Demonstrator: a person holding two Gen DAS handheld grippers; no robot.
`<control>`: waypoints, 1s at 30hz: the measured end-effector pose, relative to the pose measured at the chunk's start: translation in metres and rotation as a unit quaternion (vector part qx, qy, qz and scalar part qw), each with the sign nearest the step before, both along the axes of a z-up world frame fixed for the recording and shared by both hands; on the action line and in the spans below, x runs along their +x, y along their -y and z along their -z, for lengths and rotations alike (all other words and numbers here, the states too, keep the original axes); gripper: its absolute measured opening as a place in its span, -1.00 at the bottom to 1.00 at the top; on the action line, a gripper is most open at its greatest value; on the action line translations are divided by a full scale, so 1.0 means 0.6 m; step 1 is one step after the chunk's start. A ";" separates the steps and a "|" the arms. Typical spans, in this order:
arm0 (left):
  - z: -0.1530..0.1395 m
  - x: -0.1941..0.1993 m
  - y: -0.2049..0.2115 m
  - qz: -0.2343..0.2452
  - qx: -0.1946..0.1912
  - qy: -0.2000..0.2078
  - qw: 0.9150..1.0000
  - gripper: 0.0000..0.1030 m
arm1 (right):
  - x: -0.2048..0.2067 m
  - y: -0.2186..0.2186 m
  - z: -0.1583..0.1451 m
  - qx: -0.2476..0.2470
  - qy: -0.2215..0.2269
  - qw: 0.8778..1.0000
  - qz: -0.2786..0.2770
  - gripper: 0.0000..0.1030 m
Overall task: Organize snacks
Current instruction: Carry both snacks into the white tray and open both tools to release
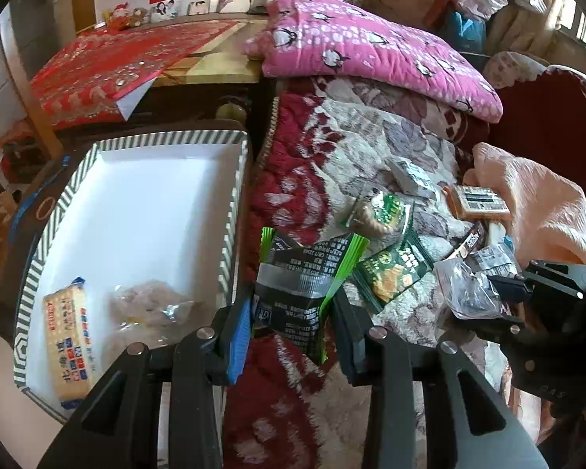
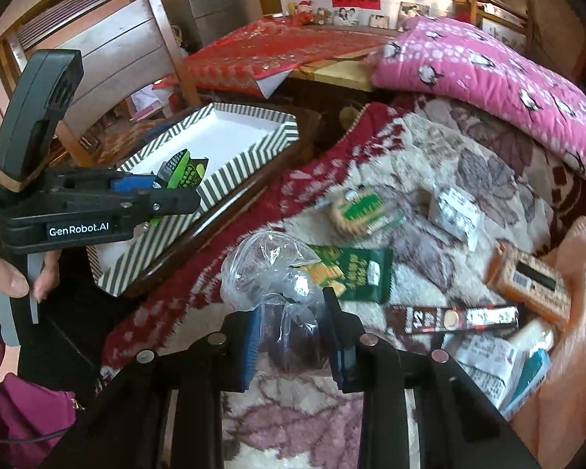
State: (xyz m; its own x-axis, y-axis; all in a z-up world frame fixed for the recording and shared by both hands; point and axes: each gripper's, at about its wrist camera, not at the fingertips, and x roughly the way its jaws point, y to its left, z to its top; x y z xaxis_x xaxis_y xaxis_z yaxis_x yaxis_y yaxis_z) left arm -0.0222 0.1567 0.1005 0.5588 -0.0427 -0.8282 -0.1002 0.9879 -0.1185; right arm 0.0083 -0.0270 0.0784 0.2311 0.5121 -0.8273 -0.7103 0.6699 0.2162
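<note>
The black snack packet with green edges point(image 1: 297, 293) sits pinched between the two pads of the left claw point(image 1: 291, 326), lifted off the bed just beside the right wall of the striped box point(image 1: 230, 234). From the right wrist view the same packet point(image 2: 183, 172) hangs over the box's near rim. Inside the box lie a long yellow biscuit pack point(image 1: 66, 340) and a clear-wrapped snack point(image 1: 152, 305).

The right claw point(image 2: 293, 336) is closed on a clear plastic bag point(image 2: 269, 273), its pads pressing the crumpled film from both sides, low over the floral blanket point(image 1: 371, 148). Still loose on the blanket are two green packets point(image 2: 351, 273), point(image 2: 357, 211), a grey sachet point(image 2: 455, 211), a brown stick pack point(image 2: 449, 318) and an orange cracker pack point(image 2: 527, 285).

The step in hand looks to be carrying the black packet into the box. To do it well, the left claw should travel further left until the whole packet clears the striped wall, lower toward the open white floor rather than onto the biscuit pack, and only then release. The film bag in the right claw looks slippery and may slide if the grip loosens.

The left claw points forward and slightly downward, held level. The person's hand point(image 2: 4, 281) wraps its handle from below. The right claw tilts down toward the blanket.
</note>
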 end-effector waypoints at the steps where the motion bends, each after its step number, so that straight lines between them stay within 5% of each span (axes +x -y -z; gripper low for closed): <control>1: -0.002 -0.002 -0.003 -0.003 0.002 0.001 1.000 -0.30 | 0.000 -0.005 -0.002 0.000 0.001 1.000 -0.002 -0.40; 30: -0.013 -0.053 -0.146 -0.091 -0.006 -0.003 0.996 -0.30 | -0.005 -0.186 -0.031 0.007 0.012 0.995 -0.101 -0.39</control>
